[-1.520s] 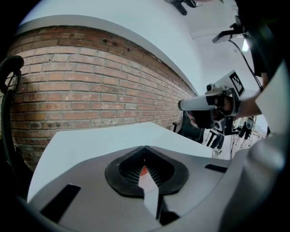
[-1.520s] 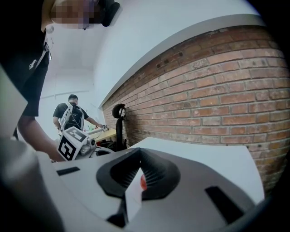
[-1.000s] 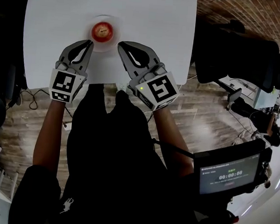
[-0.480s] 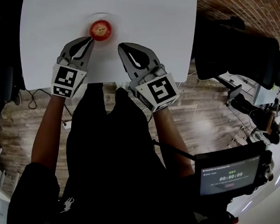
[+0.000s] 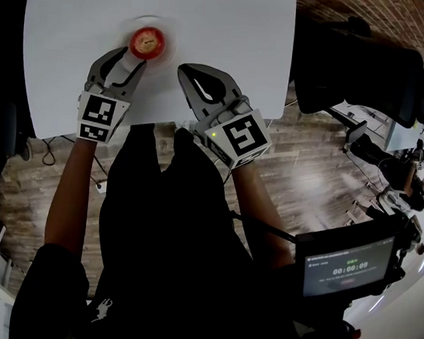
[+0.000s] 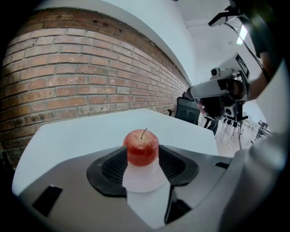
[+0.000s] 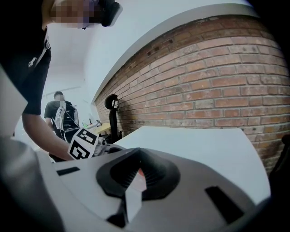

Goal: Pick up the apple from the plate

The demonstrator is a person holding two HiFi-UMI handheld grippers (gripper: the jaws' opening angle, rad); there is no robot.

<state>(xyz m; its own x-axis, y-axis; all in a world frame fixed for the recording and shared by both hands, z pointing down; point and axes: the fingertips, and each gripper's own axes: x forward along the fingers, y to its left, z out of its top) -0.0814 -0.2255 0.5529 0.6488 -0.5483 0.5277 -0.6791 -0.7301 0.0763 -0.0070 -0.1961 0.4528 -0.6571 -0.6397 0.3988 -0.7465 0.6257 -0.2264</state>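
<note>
The left gripper (image 5: 131,56) has just been opening its jaws. They stand apart around the apple (image 6: 142,147), which sits on its plate (image 6: 140,176). The right gripper (image 5: 184,69) seems closed and empty, off to the side.

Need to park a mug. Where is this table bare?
Bare: the table beyond the plate, and the stretch from the right gripper to the right edge. Crowded: near left, with the left gripper, jaws just opened and empty, at the apple, and the right gripper beside the plate.
</note>
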